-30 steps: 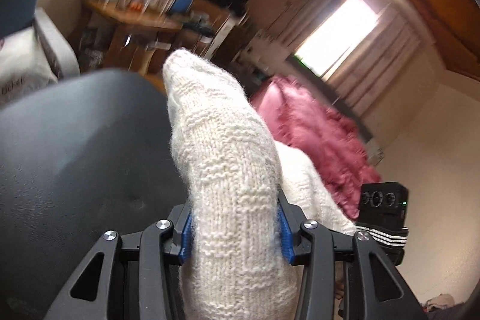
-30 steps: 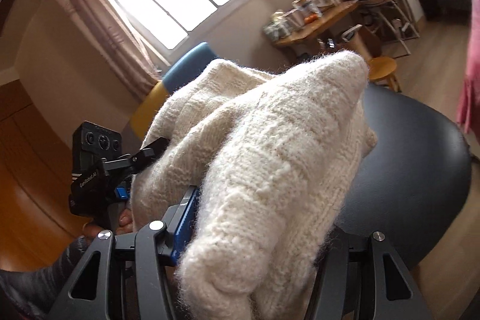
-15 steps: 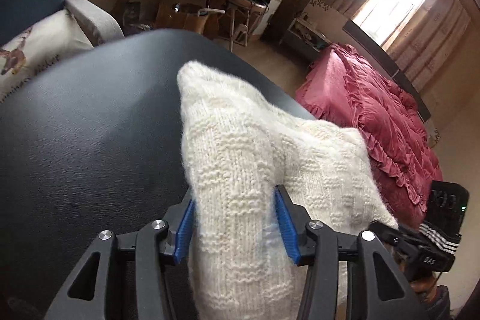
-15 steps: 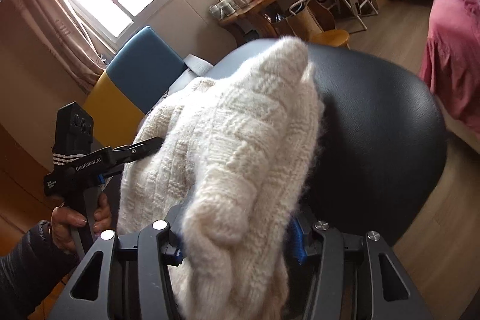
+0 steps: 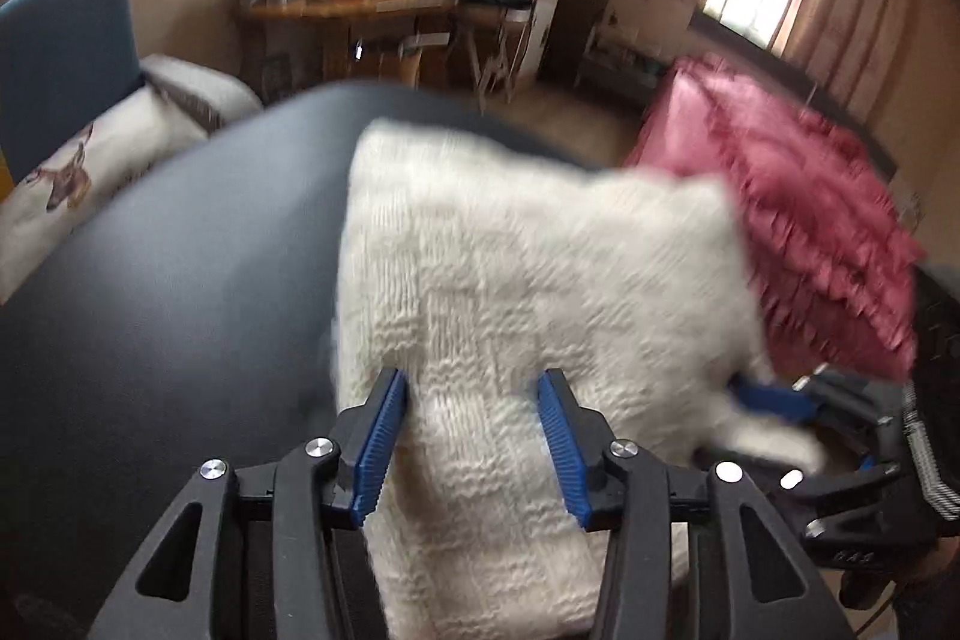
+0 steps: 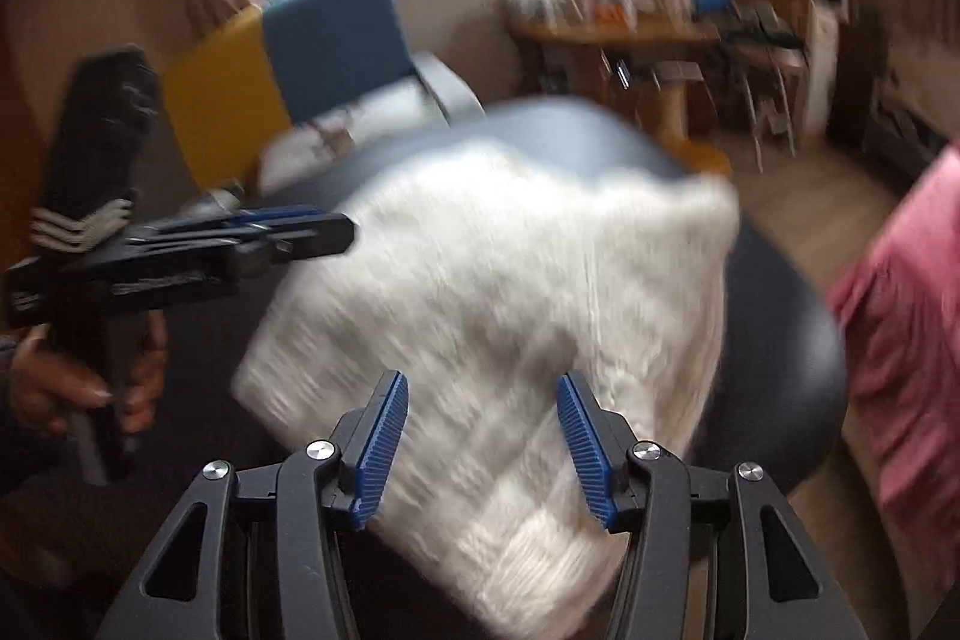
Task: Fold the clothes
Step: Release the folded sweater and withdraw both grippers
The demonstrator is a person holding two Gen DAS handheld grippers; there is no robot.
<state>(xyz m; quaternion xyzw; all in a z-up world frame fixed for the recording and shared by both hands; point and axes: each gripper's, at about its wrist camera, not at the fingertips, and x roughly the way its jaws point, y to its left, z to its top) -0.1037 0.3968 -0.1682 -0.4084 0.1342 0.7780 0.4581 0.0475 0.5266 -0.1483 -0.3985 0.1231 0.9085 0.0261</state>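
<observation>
A cream knitted sweater (image 5: 528,292), folded into a thick rectangle, lies on a round black table (image 5: 162,292). My left gripper (image 5: 474,436) has its blue pads spread apart with the near edge of the sweater between them, pads off the wool. My right gripper (image 6: 483,439) is likewise spread over the sweater's (image 6: 498,298) near corner. Each gripper shows in the other's view, the right one (image 5: 774,400) at the sweater's right edge, the left one (image 6: 288,232) at its left edge. Both views are motion-blurred.
A pink ruffled bedspread (image 5: 816,220) lies right of the table. A blue and yellow armchair (image 6: 288,64) with a printed cushion (image 5: 78,172) stands behind it. A cluttered wooden desk (image 5: 360,4) and chairs stand against the far wall.
Both grippers lowered the sweater onto the table and their jaws opened, letting it go. The sweater now lies flat instead of hanging bunched in the jaws.
</observation>
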